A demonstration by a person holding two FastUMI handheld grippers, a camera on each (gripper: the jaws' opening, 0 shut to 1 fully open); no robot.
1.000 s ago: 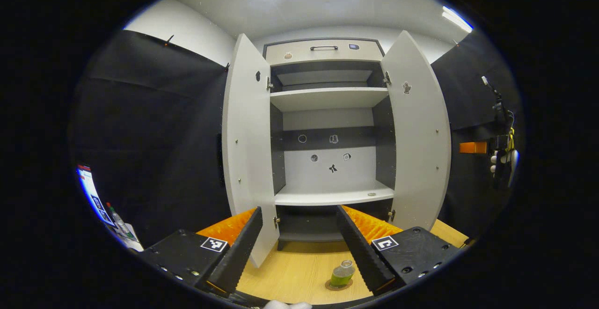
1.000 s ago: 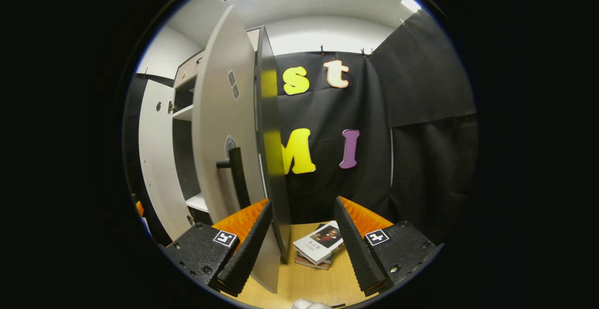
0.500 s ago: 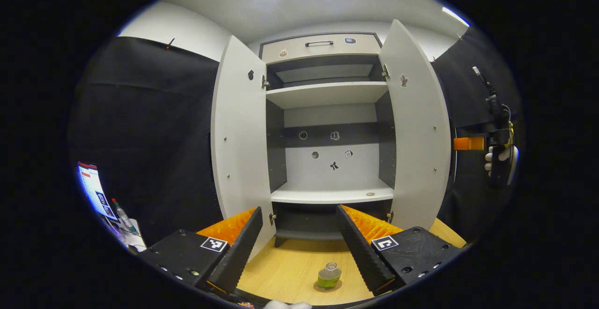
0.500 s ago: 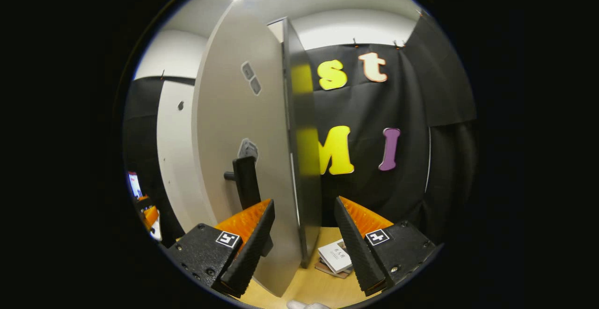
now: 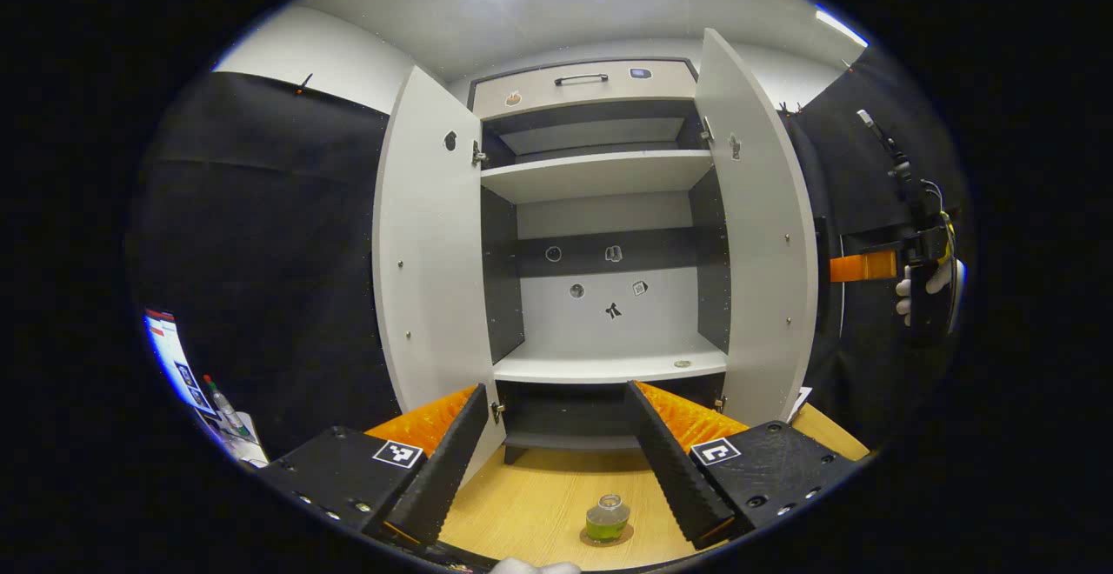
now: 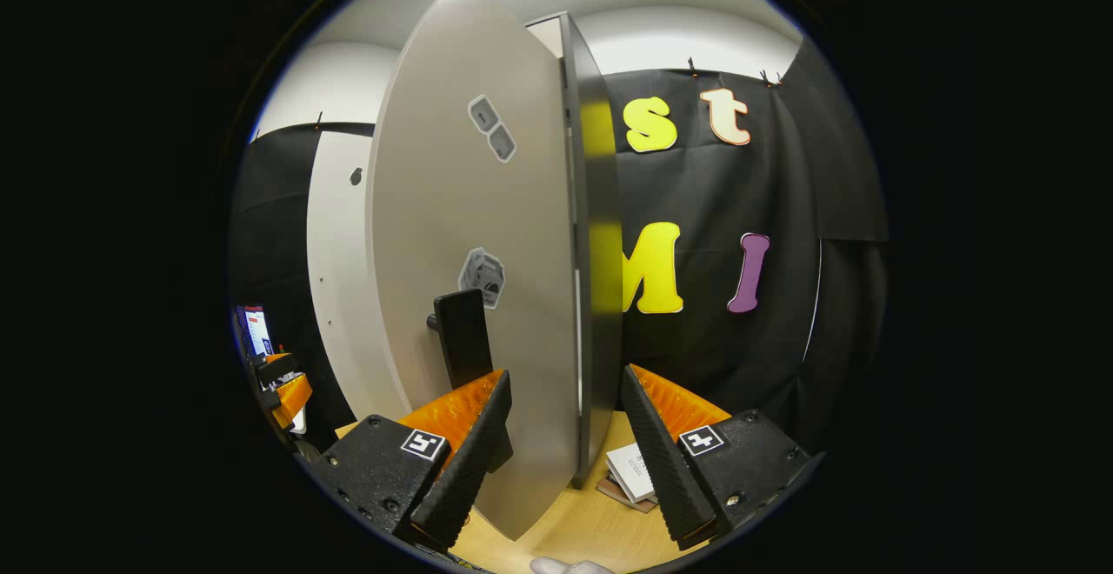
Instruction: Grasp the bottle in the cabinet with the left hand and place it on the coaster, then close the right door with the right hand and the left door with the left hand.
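Note:
A small bottle [image 5: 606, 519] of green liquid stands upright on a round coaster [image 5: 623, 538] on the wooden table, below and between my left gripper's fingers. My left gripper [image 5: 555, 393] is open, holds nothing and faces the cabinet. The cabinet's left door [image 5: 426, 261] and right door [image 5: 756, 235] both stand open. In the right gripper view, my right gripper [image 6: 565, 380] is open at the right door's [image 6: 478, 209] outer face. The door's free edge runs down between its fingers, and the dark handle [image 6: 461, 335] sits just above the left finger. The right gripper [image 5: 865, 266] and a gloved hand also appear past that door.
The cabinet's lower shelf [image 5: 609, 367] and upper shelf [image 5: 596, 176] are bare apart from a small disc. Books [image 6: 633, 475] lie on the table behind the right door. A screen and small items [image 5: 187, 374] stand at the far left. My left gripper [image 6: 285, 387] appears far left.
My right gripper has come closer to the right door, whose outer face now looms larger and whose edge sits between the fingers. My left gripper's view has drifted slightly; the bottle stays on the coaster.

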